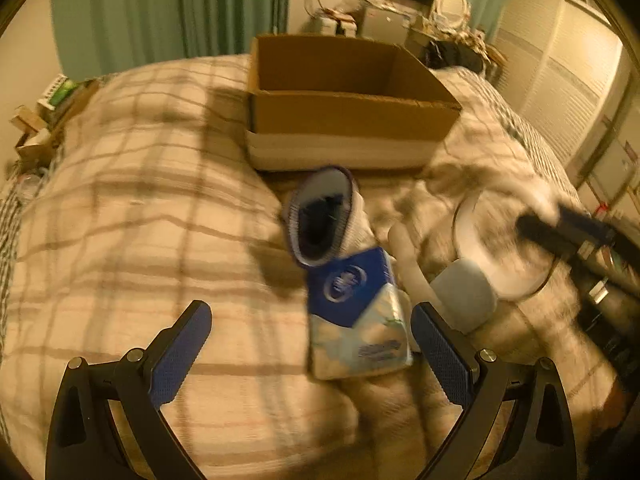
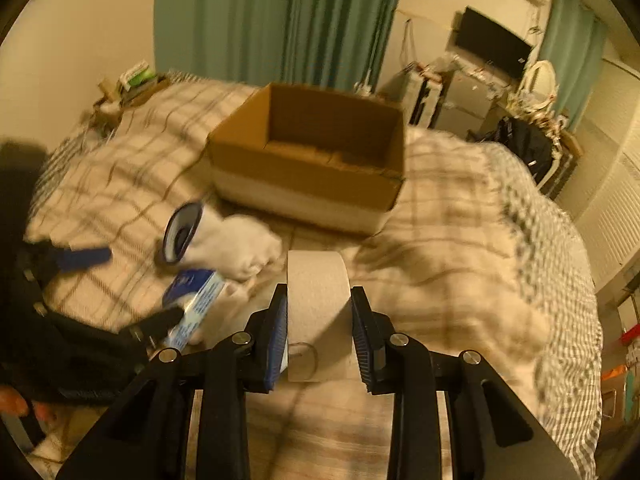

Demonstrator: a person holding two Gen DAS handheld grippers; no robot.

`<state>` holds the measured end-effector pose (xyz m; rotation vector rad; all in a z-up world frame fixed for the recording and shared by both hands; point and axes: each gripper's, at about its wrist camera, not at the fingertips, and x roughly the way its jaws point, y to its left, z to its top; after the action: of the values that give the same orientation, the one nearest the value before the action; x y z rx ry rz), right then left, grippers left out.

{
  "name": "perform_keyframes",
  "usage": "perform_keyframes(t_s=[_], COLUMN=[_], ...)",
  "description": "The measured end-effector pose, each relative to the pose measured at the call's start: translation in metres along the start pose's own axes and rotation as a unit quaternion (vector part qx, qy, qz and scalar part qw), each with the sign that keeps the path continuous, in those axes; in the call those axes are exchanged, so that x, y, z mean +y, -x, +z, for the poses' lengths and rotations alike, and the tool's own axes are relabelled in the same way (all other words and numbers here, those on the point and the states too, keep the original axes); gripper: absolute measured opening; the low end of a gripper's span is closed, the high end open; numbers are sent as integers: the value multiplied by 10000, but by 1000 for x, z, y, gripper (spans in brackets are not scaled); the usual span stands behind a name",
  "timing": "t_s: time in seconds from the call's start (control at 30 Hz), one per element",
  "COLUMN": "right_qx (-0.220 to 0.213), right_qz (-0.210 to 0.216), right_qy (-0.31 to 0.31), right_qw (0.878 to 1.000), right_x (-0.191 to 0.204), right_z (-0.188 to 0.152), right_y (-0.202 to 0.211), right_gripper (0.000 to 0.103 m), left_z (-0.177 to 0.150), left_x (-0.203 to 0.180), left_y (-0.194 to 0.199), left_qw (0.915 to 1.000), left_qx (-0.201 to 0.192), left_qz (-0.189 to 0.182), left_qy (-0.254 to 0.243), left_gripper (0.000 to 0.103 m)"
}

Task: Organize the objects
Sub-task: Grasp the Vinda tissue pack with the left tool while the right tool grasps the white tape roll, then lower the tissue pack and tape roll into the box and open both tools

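An open cardboard box [image 1: 344, 116] stands on the plaid bed; it also shows in the right wrist view [image 2: 316, 160]. My right gripper [image 2: 320, 308] is shut on a roll of pale tape [image 2: 318, 304], held above the bed in front of the box. My left gripper [image 1: 312, 328] is open, its jaws either side of a blue and white pack [image 1: 356, 312] lying on the bed. A white sock with a dark cuff [image 1: 320, 216] lies just beyond the pack. The same pack [image 2: 196, 296] and sock [image 2: 228, 244] show left in the right wrist view.
The plaid blanket [image 1: 140, 200] covers the bed. The right gripper with the tape roll [image 1: 496, 248] appears at the right of the left wrist view. Green curtains [image 2: 280, 16], a cluttered desk with a dark screen [image 2: 492, 40] and a bag stand behind the bed.
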<state>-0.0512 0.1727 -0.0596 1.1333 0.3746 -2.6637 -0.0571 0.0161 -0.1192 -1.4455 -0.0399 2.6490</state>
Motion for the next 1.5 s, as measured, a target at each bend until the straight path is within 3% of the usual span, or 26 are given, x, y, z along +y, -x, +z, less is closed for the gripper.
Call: perform_keyframes(t_s=[0.17, 0.3, 0.4, 0.77, 0.97, 1.13, 1.27, 1.5], right_qx=[-139, -114, -123, -451, -711, -971, -1133, -1248], right_qz=[-7, 28, 34, -67, -66, -48, -23, 73], right_qy=[-183, -207, -176, -110, 15, 190, 261, 190], right_qw=[9997, 9997, 9998, 9989, 9974, 9951, 9932, 9920], right_x=[-13, -14, -12, -11, -11, -14, -22, -43], right_z=[4, 5, 4, 11, 30, 61, 94, 162], right_y=[10, 9, 12, 49, 69, 78, 75, 35], right_gripper=[29, 29, 29, 29, 29, 29, 29, 28], left_z=[-3, -6, -7, 0, 29, 75, 117, 186], left_x=[-12, -18, -15, -8, -5, 0, 3, 9], left_y=[-17, -28, -22, 33, 64, 79, 79, 52], left_qw=[9992, 9963, 9962, 9962, 9943, 9915, 9907, 9903], left_qx=[288, 551, 459, -227, -631, -928, -1147, -1268], left_qz=[-164, -605, -714, -834, -857, -911, -734, -568], left_qy=[-237, -279, -173, 47, 41, 65, -23, -76], left_gripper=[99, 57, 52, 50, 50, 50, 50, 50])
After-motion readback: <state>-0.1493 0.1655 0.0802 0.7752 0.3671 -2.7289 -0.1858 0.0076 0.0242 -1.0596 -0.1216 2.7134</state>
